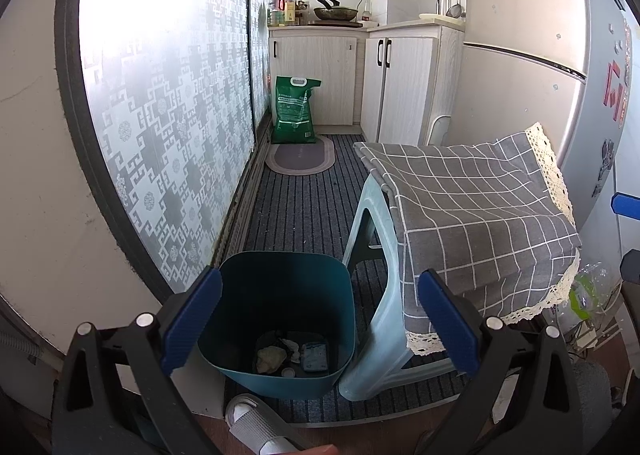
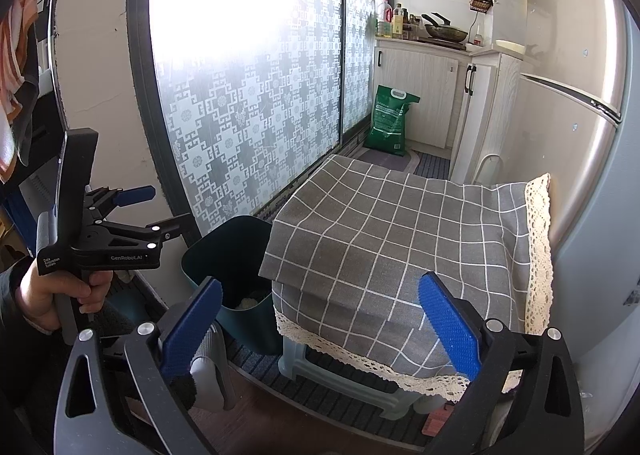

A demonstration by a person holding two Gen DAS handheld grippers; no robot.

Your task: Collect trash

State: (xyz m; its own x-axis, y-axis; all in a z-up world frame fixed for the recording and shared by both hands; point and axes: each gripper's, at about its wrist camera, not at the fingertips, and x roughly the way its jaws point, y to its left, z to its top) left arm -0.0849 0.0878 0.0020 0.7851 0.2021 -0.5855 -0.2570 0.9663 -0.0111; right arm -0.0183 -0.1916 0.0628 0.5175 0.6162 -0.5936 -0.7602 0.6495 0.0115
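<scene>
A dark teal trash bin (image 1: 280, 295) stands on the striped floor mat beside a pale stool; it also shows in the right wrist view (image 2: 228, 255). Inside it lie crumpled paper (image 1: 271, 358), a blue packet (image 1: 314, 357) and a small cap. My left gripper (image 1: 320, 323) is open and empty, hovering just above and in front of the bin. It appears in the right wrist view (image 2: 164, 211), held in a hand at the left. My right gripper (image 2: 320, 327) is open and empty in front of the stool's grey checked cloth (image 2: 400, 239).
The pale plastic stool (image 1: 372, 335) under the cloth stands right of the bin. A patterned glass sliding door (image 1: 168, 135) runs along the left. A green sack (image 1: 294, 109) leans on the far cabinets. A fridge (image 1: 540, 47) stands on the right. A crushed clear bottle (image 1: 592, 287) shows at the right edge.
</scene>
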